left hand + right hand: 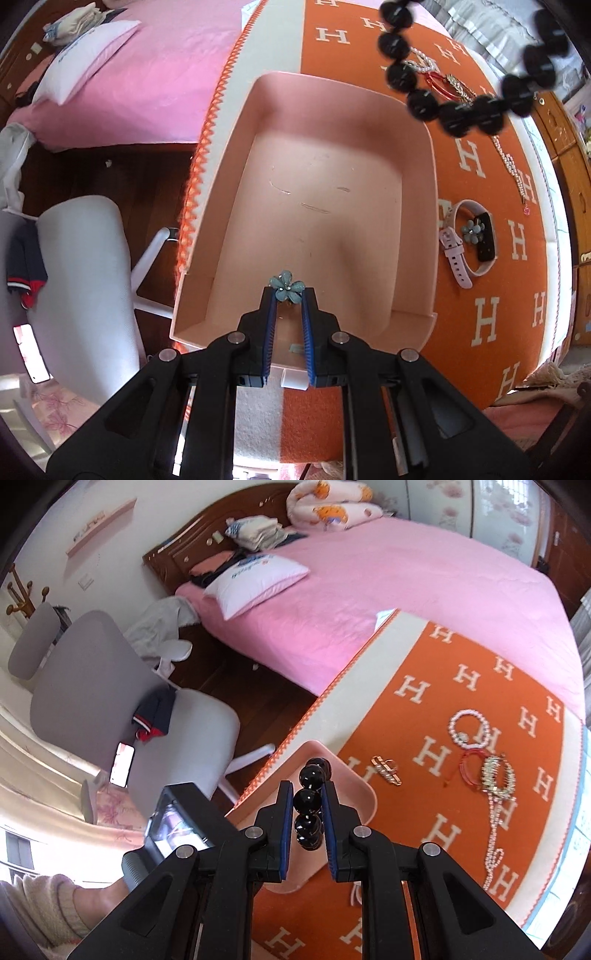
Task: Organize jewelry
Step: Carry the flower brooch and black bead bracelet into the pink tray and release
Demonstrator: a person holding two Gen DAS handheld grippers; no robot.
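Note:
My left gripper (288, 295) is shut on a blue flower earring (286, 286) and holds it over the near end of an empty pink tray (417, 166). My right gripper (307, 794) is shut on a black bead bracelet (307, 801), which hangs in the air above the tray's far right corner in the left wrist view (458, 110). The tray's corner shows under the right gripper (364, 794).
On the orange H-pattern cloth (487, 317) lie a pink smartwatch (461, 254) with a second blue flower earring (472, 230), a pearl bracelet (469, 729), a red cord bracelet (471, 771), a gold clip (388, 770), a rhinestone piece (496, 775) and a bead chain (493, 853). A grey chair (122, 701) stands left.

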